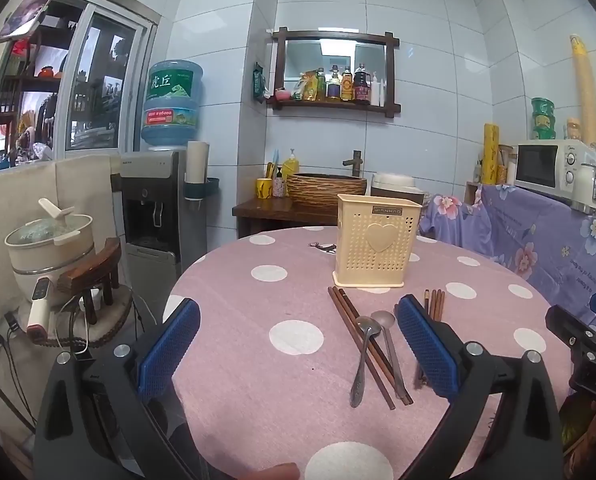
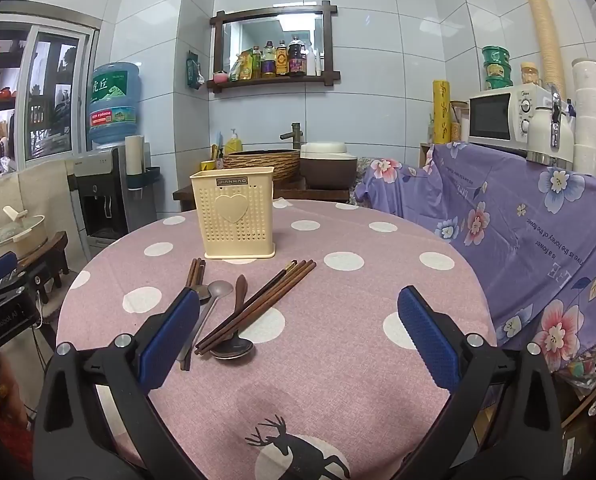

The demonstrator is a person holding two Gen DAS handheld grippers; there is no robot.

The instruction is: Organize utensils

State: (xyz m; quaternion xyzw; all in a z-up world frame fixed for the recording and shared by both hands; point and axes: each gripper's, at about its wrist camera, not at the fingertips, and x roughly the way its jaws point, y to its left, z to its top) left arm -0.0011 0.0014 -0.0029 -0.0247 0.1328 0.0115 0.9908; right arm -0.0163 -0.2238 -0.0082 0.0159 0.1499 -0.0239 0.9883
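A cream perforated utensil holder stands upright on the round pink polka-dot table. In front of it lie brown chopsticks, two metal spoons and a dark wooden spoon. My left gripper is open above the table, its right pad beside a second bundle of chopsticks. My right gripper is open too, with the utensil pile near its left pad. Neither holds anything.
A water dispenser and a rice cooker stand left of the table. A floral purple cloth covers the counter on the right, under a microwave. A woven basin sits behind the holder.
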